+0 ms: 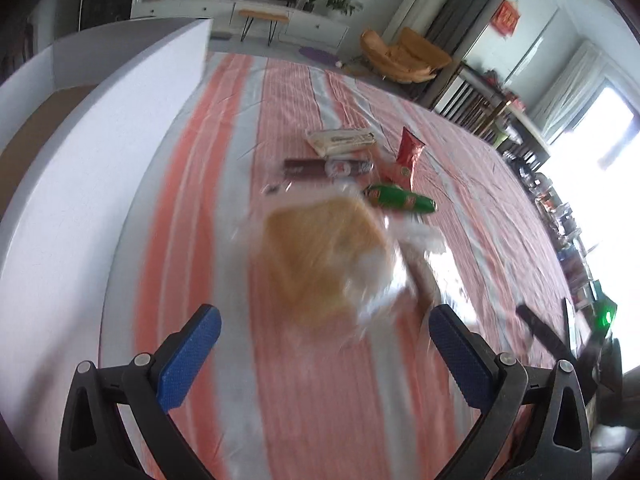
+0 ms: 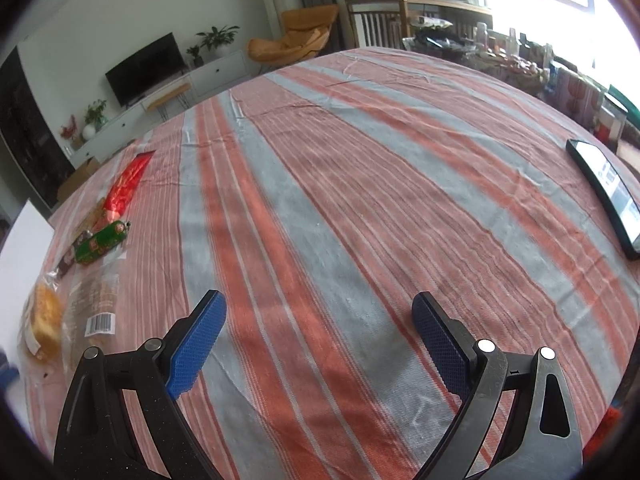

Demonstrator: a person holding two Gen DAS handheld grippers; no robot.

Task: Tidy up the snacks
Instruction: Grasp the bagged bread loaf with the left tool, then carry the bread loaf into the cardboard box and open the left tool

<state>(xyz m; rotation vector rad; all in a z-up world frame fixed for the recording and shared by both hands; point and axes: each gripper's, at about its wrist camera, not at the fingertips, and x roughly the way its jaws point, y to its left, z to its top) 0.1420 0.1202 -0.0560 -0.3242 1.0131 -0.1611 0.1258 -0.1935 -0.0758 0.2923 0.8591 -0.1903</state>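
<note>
On the striped tablecloth [image 2: 360, 200] every snack I can see lies loose; none sits in the white box [image 1: 100, 160] at my left, as far as its visible interior shows — only bare cardboard floor.

Left gripper [image 1: 324, 344]: jaws spread wide, holding nothing. It hangs just short of the bread bag [image 1: 324, 256], a clear wrapper with a tan loaf inside. Left view is smeared with motion blur, so I cannot tell whether the pads touch plastic; they look apart from it.

Beyond the bread, a small cluster:
- green sausage pack [image 1: 400, 198], lying flat, just past the bag
- dark bar [image 1: 320, 168], flat
- pale flat packet [image 1: 340, 140], farthest back
- red pouch [image 1: 410, 150], beside the green one

Right gripper [image 2: 320, 340]: jaws also wide, empty, over bare cloth well away from the snacks, which sit at the far left of its view. A phone [image 2: 608, 196] lies at the right table edge, not part of the job.

My reading: sorting is barely begun or not begun. Five items are left to move, bread bag likely first, since the left tool is lined up on it and the box stands close on that side.
</note>
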